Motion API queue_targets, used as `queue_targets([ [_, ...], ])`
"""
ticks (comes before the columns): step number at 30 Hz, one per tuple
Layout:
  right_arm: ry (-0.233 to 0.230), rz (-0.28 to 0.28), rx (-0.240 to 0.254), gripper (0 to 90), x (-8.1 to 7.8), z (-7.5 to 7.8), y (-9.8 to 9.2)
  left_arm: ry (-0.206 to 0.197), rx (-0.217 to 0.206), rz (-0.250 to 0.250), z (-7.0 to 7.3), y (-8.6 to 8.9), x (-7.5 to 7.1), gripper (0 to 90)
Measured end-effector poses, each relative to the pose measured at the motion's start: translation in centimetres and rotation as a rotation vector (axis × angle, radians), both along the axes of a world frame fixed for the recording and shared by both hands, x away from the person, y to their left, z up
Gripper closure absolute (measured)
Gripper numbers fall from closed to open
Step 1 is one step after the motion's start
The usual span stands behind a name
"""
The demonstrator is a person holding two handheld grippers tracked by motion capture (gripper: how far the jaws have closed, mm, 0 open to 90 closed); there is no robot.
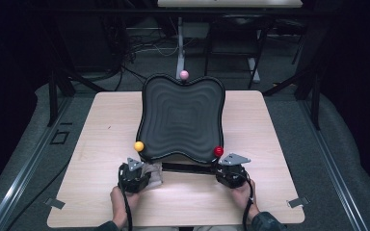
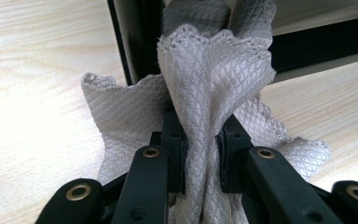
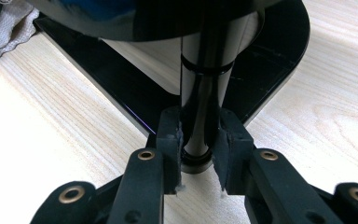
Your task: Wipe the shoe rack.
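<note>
A black wavy-topped tray (image 1: 180, 118) on a stand sits mid-table, with a yellow ball (image 1: 138, 146), a red ball (image 1: 218, 151) and a pink ball (image 1: 184, 74) at its corners. My left gripper (image 1: 147, 174) is at the tray's near left corner, shut on a bunched grey-white cloth (image 2: 205, 107) that fans out above the jaws; the cloth (image 1: 153, 172) rests by the stand's base. My right gripper (image 1: 224, 169) is at the near right corner, shut on a black post (image 3: 200, 93) of the stand, just above its base (image 3: 270, 56).
The light wooden table (image 1: 101, 134) has bare room left and right of the tray. Metal clips (image 1: 55, 203) sit at its near corners. Dark frame posts and cables stand behind the table. The cloth (image 3: 4, 25) lies at the far left in the right gripper view.
</note>
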State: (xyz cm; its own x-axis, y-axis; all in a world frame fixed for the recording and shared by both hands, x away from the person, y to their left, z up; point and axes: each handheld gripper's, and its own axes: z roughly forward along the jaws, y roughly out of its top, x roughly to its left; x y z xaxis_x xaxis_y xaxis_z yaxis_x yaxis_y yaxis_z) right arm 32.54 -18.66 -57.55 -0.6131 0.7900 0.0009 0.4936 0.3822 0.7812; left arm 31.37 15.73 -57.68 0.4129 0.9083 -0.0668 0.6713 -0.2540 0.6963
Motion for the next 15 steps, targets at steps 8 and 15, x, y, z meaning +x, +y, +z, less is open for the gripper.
queue_targets([
  [8,0.002,0.002,0.0,73.7,0.0,0.0,0.0,0.044,-0.043,0.014,0.3,1.2,0.1,76.0],
  [15,0.002,0.003,0.0,73.7,0.0,0.0,0.0,0.042,-0.011,-0.018,1.6,1.2,-0.6,76.0],
])
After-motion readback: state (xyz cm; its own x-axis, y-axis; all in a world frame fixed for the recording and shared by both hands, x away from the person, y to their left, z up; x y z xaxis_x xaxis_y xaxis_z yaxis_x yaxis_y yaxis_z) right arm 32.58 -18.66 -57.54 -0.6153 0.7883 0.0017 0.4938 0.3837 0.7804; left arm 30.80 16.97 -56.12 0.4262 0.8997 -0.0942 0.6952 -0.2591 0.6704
